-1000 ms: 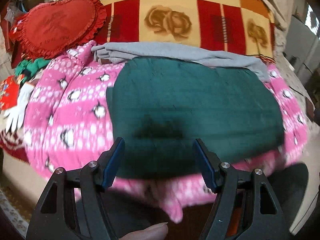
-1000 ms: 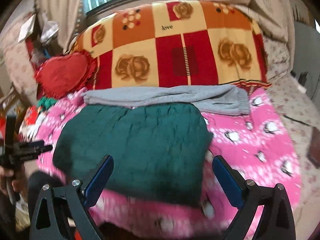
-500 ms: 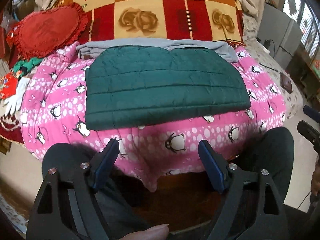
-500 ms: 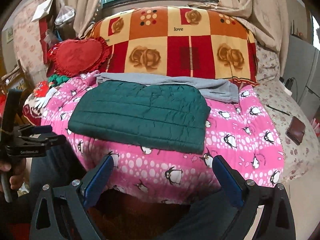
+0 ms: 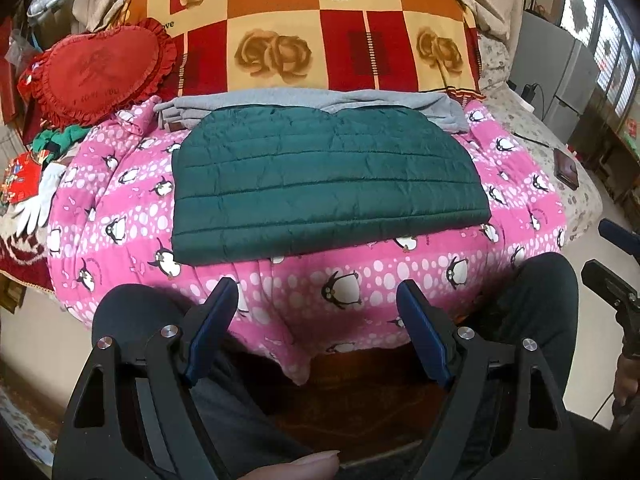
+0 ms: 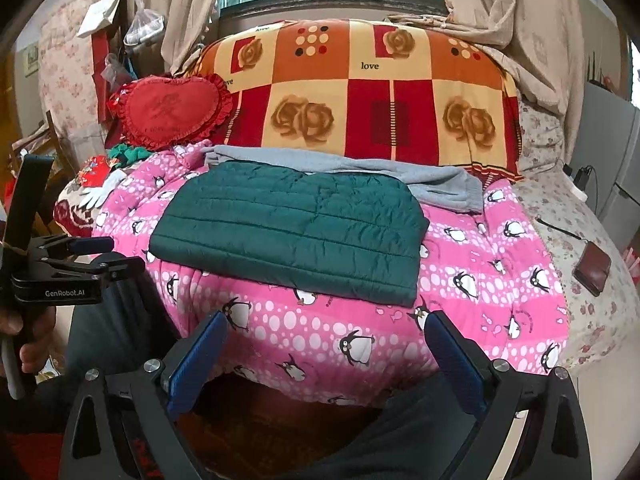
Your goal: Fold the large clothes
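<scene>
Lying flat: quilted green jacket [image 5: 320,184]; fleecy blanket [image 5: 400,280].

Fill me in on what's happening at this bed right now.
A seated person holds a gripper tool in each hand, facing the bed. The green quilted jacket lies folded into a flat rectangle on the pink penguin blanket, with a folded grey garment just behind it. Both the left tool and the right tool are open, empty, and held short of the bed's edge, touching nothing. The jacket looks finished.
</scene>
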Demonstrator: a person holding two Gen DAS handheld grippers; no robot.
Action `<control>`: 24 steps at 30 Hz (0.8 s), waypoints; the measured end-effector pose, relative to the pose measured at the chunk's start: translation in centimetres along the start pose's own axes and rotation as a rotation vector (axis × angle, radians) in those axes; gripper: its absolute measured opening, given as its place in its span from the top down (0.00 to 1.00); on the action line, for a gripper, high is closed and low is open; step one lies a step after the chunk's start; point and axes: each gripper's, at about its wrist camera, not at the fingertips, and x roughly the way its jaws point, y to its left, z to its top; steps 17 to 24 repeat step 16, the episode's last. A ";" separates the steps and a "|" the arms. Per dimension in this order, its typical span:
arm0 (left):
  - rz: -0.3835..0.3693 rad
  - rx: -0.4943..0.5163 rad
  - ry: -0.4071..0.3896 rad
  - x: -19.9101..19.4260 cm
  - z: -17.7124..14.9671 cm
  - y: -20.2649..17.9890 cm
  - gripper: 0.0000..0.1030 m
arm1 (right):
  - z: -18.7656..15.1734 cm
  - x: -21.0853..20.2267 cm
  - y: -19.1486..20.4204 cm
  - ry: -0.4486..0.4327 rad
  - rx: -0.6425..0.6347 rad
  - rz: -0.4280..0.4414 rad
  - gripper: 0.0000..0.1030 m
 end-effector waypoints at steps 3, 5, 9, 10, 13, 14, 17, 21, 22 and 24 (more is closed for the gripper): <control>0.002 -0.004 0.001 0.0 0.0 0.1 0.21 | 0.0 0.0 0.0 -0.001 0.002 -0.003 0.05; 0.003 -0.002 -0.001 0.0 0.0 0.1 0.21 | 0.1 -0.1 0.1 -0.001 0.005 -0.002 0.05; 0.004 -0.003 -0.001 0.0 0.1 0.1 0.21 | 0.2 -0.1 0.2 -0.003 0.006 0.002 0.05; 0.003 -0.003 -0.001 0.0 0.1 0.1 0.21 | 0.3 -0.1 0.3 -0.003 0.008 0.003 0.05; -0.010 0.001 -0.007 0.0 0.1 -0.1 0.21 | 0.3 0.0 0.3 -0.003 0.010 0.007 0.05; -0.018 0.002 -0.016 -0.1 0.1 -0.2 0.21 | 0.4 0.0 0.4 -0.002 0.012 0.007 0.05; -0.012 0.014 -0.026 -0.3 0.0 -0.6 0.21 | 0.4 0.1 0.4 -0.002 0.014 0.005 0.05; -0.012 0.014 -0.026 -0.3 0.0 -0.6 0.21 | 0.4 0.1 0.4 -0.002 0.014 0.005 0.05; -0.012 0.014 -0.026 -0.3 0.0 -0.6 0.21 | 0.4 0.1 0.4 -0.002 0.014 0.005 0.05; -0.012 0.014 -0.026 -0.3 0.0 -0.6 0.21 | 0.4 0.1 0.4 -0.002 0.014 0.005 0.05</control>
